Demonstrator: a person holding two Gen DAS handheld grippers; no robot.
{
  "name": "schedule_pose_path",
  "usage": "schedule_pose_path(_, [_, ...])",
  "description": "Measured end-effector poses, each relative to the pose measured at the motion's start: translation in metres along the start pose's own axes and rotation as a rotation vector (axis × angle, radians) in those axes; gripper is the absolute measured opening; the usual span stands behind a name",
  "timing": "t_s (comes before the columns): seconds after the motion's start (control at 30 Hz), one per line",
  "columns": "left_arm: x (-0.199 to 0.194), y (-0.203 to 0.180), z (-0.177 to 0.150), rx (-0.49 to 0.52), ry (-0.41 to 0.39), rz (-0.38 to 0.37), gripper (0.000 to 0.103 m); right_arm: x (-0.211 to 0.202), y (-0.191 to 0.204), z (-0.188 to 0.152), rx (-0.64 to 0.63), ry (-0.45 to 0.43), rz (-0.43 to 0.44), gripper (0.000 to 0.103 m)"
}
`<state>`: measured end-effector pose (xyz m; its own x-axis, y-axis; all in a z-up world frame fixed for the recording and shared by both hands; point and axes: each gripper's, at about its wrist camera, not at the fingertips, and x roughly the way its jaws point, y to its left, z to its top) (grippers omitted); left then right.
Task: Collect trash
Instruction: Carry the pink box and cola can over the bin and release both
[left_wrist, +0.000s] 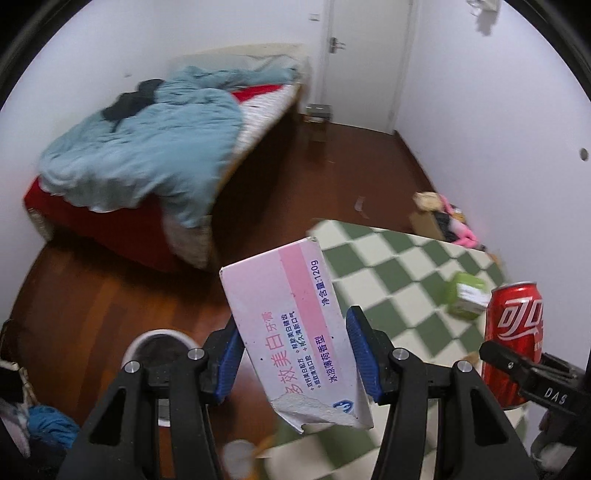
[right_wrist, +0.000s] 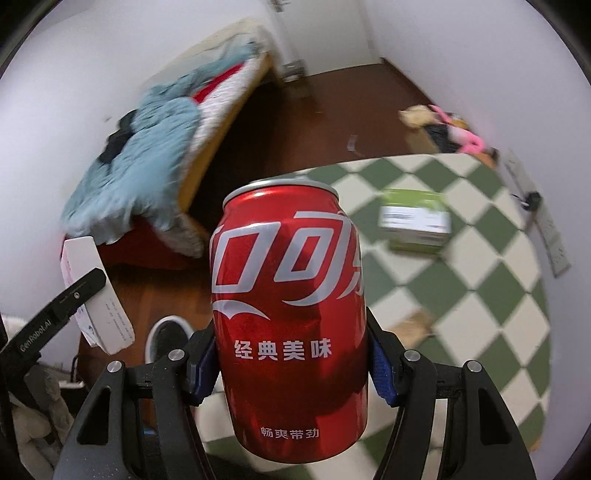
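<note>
My left gripper (left_wrist: 295, 354) is shut on a pink and white toothpaste box (left_wrist: 288, 325) with a torn lower end, held in the air over the floor. My right gripper (right_wrist: 291, 365) is shut on a red cola can (right_wrist: 290, 314), held upright. The can also shows at the right of the left wrist view (left_wrist: 515, 332), and the box at the left of the right wrist view (right_wrist: 96, 295). A white round bin (left_wrist: 157, 349) stands on the wooden floor below the left gripper; it also shows in the right wrist view (right_wrist: 166, 338). A green and white small box (right_wrist: 415, 219) lies on the checkered table.
A green and cream checkered table (left_wrist: 399, 266) is on the right. A bed with a blue quilt (left_wrist: 147, 155) stands at the back left. A pile of things with a pink item (left_wrist: 450, 218) lies by the right wall. A paper scrap (left_wrist: 359, 203) lies on the floor.
</note>
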<state>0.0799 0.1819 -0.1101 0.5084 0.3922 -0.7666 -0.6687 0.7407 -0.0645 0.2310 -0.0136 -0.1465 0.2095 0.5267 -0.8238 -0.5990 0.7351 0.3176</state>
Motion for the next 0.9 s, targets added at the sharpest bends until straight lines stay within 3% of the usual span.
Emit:
schedule_pose_path(0.23, [0.011, 0.121, -0.032, -0.101, 0.064, 0.12, 0.051, 0.074, 0.119, -0.025, -0.12, 0.113, 0.091, 0.068])
schedule_pose_path(0.43, [0.063, 0.215, -0.074, -0.226, 0.213, 0.155, 0.051, 0.167, 0.209, -0.065, -0.218, 0.269, 0.143, 0.068])
schedule_pose_path(0.6, [0.129, 0.276, -0.11, -0.312, 0.372, 0.136, 0.051, 0.257, 0.253, -0.097, -0.27, 0.401, 0.122, 0.068])
schedule_pose_path(0.8, [0.186, 0.314, -0.134, -0.387, 0.495, 0.117, 0.053, 0.341, 0.281, -0.119, -0.298, 0.516, 0.087, 0.068])
schedule_pose_path(0.9, [0.196, 0.325, -0.141, -0.419, 0.516, 0.126, 0.065, 0.375, 0.296, -0.126, -0.31, 0.557, 0.08, 0.069])
